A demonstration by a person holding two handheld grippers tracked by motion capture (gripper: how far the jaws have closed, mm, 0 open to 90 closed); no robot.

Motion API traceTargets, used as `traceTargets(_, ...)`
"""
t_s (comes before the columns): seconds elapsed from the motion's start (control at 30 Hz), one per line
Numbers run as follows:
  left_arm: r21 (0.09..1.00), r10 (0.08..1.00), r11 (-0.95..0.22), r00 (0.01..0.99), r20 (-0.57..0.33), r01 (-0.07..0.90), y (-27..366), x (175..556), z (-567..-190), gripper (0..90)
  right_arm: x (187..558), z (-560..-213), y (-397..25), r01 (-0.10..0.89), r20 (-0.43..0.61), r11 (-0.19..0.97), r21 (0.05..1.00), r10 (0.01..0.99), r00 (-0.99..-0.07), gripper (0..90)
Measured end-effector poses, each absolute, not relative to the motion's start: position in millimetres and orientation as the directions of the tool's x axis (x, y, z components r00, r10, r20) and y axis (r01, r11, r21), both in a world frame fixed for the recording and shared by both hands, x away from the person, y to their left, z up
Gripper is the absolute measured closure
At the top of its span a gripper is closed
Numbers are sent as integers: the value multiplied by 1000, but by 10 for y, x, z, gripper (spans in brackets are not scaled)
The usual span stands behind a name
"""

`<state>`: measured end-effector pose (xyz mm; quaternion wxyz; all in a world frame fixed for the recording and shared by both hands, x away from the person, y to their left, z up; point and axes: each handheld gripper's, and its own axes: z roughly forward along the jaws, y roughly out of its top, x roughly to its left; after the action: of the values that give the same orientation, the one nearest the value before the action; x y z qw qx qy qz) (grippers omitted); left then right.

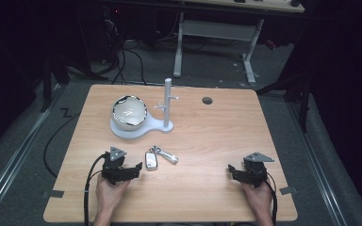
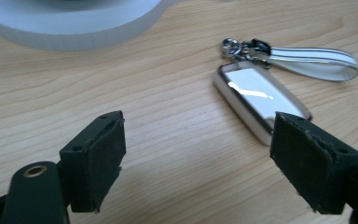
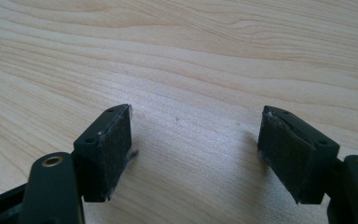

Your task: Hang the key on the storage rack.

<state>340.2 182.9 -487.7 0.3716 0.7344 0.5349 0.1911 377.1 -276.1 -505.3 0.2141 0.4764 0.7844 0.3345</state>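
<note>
Key fob (image 1: 151,160) lies just right of the empty, wide-open left gripper (image 1: 136,168), long axis running away from it; right gripper (image 1: 232,171), also open and empty, well apart.

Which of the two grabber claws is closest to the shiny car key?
The left gripper. Its open jaws sit right beside the car key fob, while the right gripper rests far across the table.

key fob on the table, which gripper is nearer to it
Left. The left gripper sits open just beside the key fob, its jaws pointing at it. The right gripper rests far off, over bare table.
</note>
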Motion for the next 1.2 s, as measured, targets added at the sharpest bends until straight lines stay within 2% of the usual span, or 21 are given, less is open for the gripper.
traceTargets(0.8,707,912,-208,396,-110,676,1304,3713,-4909,184,3771,-5053,-2761,605,-16,322,729,891,-454,259)
traceTargets(1.2,694,929,-219,364,-67,686,1240,3795,-4987,264,3772,-5053,-2762,604,-17,322,729,891,-454,259)
